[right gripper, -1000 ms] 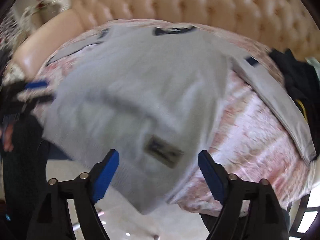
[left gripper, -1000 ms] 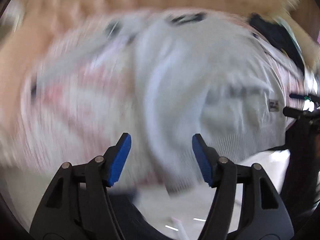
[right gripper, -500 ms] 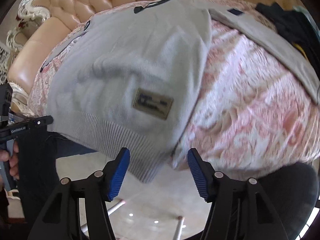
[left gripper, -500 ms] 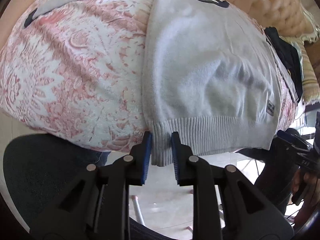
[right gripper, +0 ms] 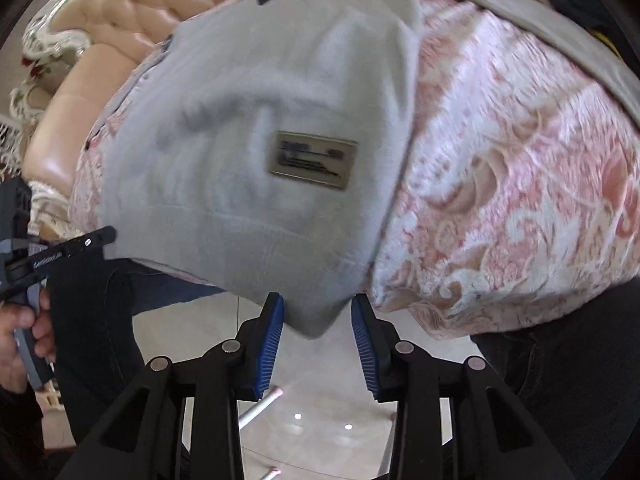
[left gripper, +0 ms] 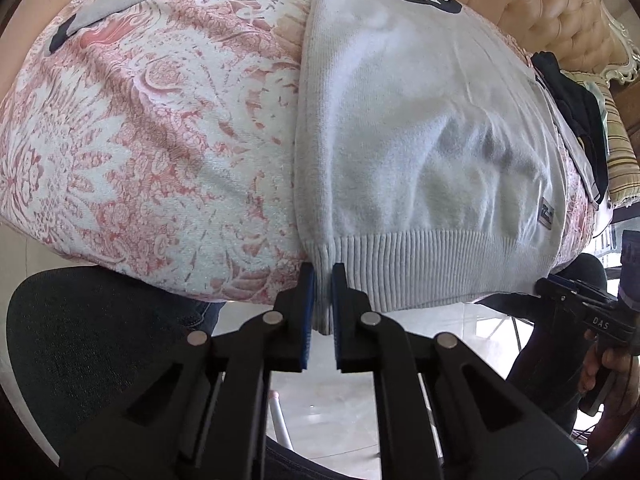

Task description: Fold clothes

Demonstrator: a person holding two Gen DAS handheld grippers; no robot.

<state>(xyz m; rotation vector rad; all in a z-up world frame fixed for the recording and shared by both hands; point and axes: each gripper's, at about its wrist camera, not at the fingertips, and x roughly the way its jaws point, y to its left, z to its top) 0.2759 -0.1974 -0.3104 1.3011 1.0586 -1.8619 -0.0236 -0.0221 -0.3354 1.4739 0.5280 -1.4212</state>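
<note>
- The grey sweater (left gripper: 420, 128) lies spread flat on a pink floral cushion (left gripper: 160, 128), its collar toward the tufted sofa back (left gripper: 552, 12) and its ribbed hem (left gripper: 432, 264) hanging over the near edge.
- The left gripper (left gripper: 322, 308) has its jaws closed on the hem's left corner.
- The right gripper (right gripper: 318, 336) has its jaws apart, bracketing the hem's right corner without yet pinching it.
- The sweater's long axis runs straight away from both grippers, hem nearest, so the fold likely carries the hem away toward the collar.
- That lift probably waits on the right jaws closing.
- A dark garment (left gripper: 576, 108) sits near the sweater's right side.
</note>
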